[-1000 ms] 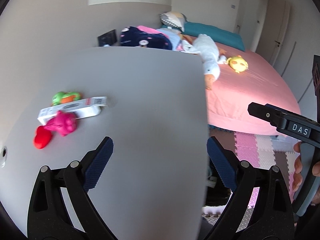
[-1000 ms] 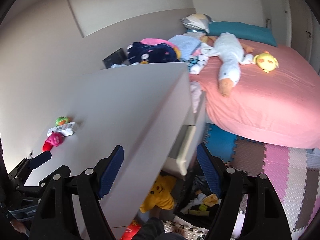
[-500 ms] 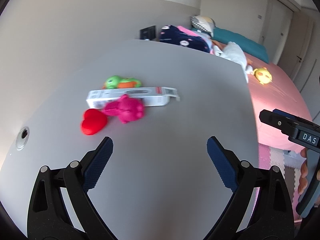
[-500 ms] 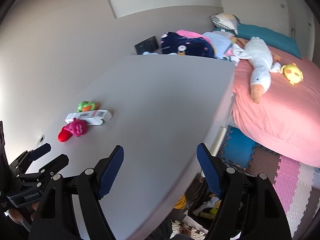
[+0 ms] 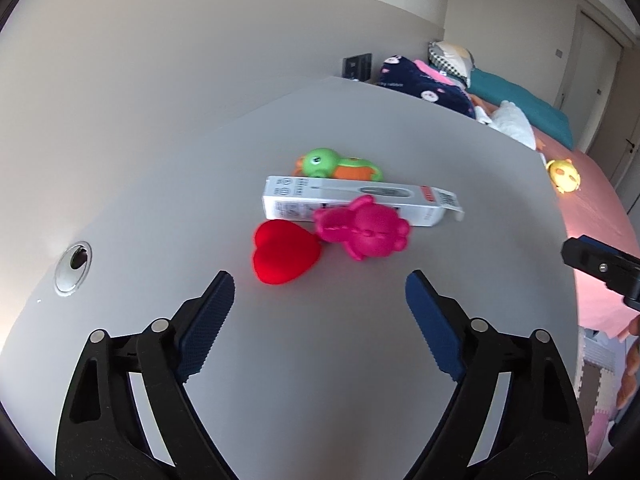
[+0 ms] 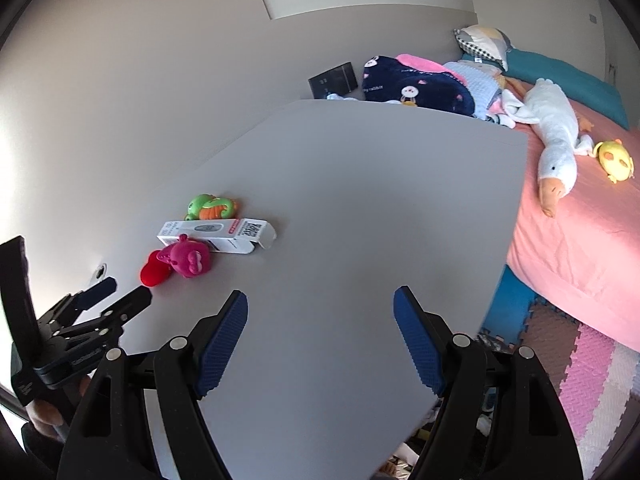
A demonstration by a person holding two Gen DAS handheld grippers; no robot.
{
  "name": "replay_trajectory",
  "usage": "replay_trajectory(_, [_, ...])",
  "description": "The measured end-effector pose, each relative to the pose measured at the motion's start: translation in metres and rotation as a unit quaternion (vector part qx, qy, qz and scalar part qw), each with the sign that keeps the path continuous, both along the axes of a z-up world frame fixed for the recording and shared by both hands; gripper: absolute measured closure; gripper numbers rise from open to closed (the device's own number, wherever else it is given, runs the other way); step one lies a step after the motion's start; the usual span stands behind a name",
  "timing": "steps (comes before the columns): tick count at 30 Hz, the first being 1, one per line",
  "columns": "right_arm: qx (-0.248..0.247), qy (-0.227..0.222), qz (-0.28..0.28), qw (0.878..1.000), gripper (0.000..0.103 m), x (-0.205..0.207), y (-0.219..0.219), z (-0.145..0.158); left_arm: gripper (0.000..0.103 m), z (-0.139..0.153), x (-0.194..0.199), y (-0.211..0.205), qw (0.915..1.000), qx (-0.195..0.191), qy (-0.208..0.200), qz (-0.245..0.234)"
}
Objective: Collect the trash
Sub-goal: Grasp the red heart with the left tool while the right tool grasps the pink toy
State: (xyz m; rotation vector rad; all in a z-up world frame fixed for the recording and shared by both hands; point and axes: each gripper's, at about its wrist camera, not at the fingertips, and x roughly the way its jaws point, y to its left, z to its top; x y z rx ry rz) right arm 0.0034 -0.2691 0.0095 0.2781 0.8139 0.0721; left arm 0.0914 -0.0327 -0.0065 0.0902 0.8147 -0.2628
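Grey desk (image 6: 360, 200) beside pink bed (image 6: 580, 240), beige walls (image 6: 140, 60).

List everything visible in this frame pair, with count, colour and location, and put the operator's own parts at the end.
grey tabletop: 1, grey, foreground, against the wall.
white cardboard box: 1, white with red band, on the tabletop among the toys.
green and orange turtle toy: 1, behind the box.
magenta bear-shaped toy: 1, against the box's front.
red heart-shaped toy: 1, beside the bear.
round metal cable grommet: 1, silver, tabletop near the wall.
pink bed: 1, beyond the table.
white plush goose: 1, on the bed.
yellow plush toy: 1, on the bed.
left gripper: 1, black with blue pads, open, facing the toys.
right gripper: 1, same colours, open, over the tabletop.
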Motion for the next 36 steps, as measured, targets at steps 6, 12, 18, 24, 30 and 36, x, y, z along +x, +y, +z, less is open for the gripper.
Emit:
replay_trajectory(6, [0.004, -0.001, 0.011, 1.0, 0.027, 0.013, 0.01, 0.0, 0.03, -0.008, 0.015, 0.007, 0.9998, 0.014, 0.006, 0.009])
replay_trajectory(12, [0.001, 0.001, 0.022, 1.0, 0.027, 0.027, 0.023, -0.002, 0.033, -0.017, 0.035, 0.013, 0.9995, 0.017, 0.022, 0.012])
replay_trajectory(18, [0.004, 0.002, 0.034, 0.999, 0.027, 0.042, 0.038, -0.003, 0.043, -0.029, 0.048, 0.012, 0.9984, 0.028, 0.049, 0.003])
replay_trajectory(24, [0.003, 0.006, 0.05, 0.999, 0.027, 0.055, 0.057, -0.008, 0.054, -0.028, 0.053, 0.019, 0.9988, 0.021, 0.045, 0.002])
replay_trajectory(30, [-0.003, 0.015, 0.068, 0.998, 0.027, 0.064, 0.078, -0.015, 0.054, -0.02, 0.048, 0.039, 0.9991, 0.019, 0.032, 0.023])
replay_trajectory(36, [-0.009, 0.026, 0.091, 0.995, 0.027, 0.074, 0.101, -0.024, 0.054, -0.01, 0.048, 0.067, 0.998, 0.022, 0.021, 0.055])
